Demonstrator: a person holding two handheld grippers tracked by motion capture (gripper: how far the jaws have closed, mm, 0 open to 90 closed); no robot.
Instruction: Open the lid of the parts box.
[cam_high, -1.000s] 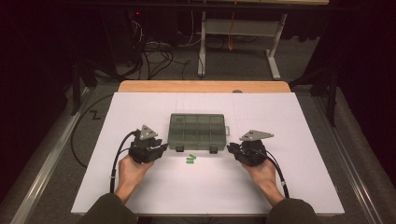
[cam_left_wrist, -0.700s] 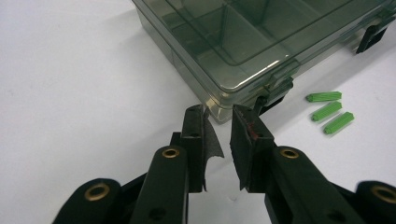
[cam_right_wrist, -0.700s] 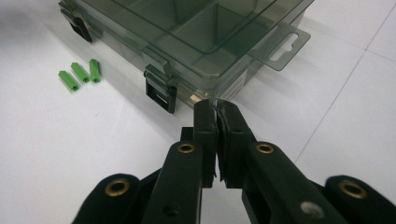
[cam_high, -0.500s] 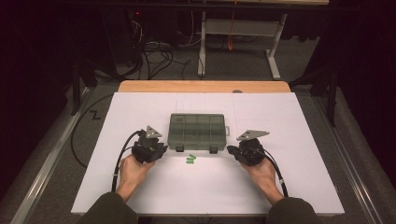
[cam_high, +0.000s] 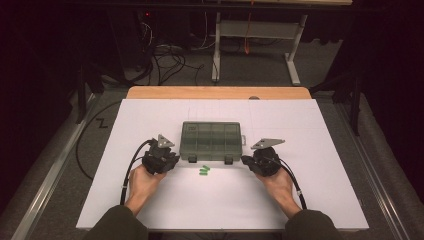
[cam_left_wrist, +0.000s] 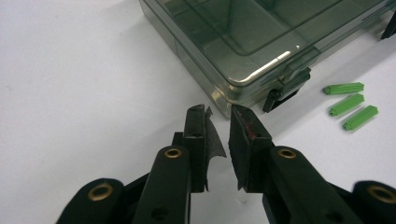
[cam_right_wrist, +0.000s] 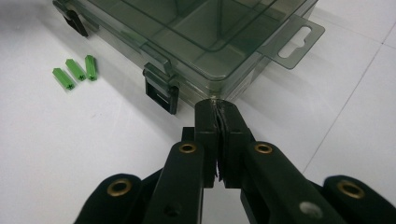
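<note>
Compartment box (cam_high: 212, 141), lid shut, sits mid-bench; three green wall plugs (cam_high: 204, 171) beside its near edge. Left claw (cam_left_wrist: 218, 114) just narrowed, small gap, nothing held. Right claw (cam_right_wrist: 217, 108) together, empty, at box corner. Latch work likely next.

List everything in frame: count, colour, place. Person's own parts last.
compartment box: 1, clear smoky grey-green, lid shut, middle of the sheet, between the two grippers
box latches: 2, dark, on the box's near side
hang tab: 1, clear, on the box's end nearest the right gripper
wall plugs: 3, green, lying side by side on the sheet just in front of the box
sheet: 1, white, covering the tabletop
table edge: 1, wood, far side beyond the sheet
floor cables: several, dark, behind the table
left hand-held gripper: 1, black, at the box's near left corner, jaws slightly apart, nothing between them
right hand-held gripper: 1, black, at the box's near right corner, jaws shut, empty
hands: 2, one on each gripper
</note>
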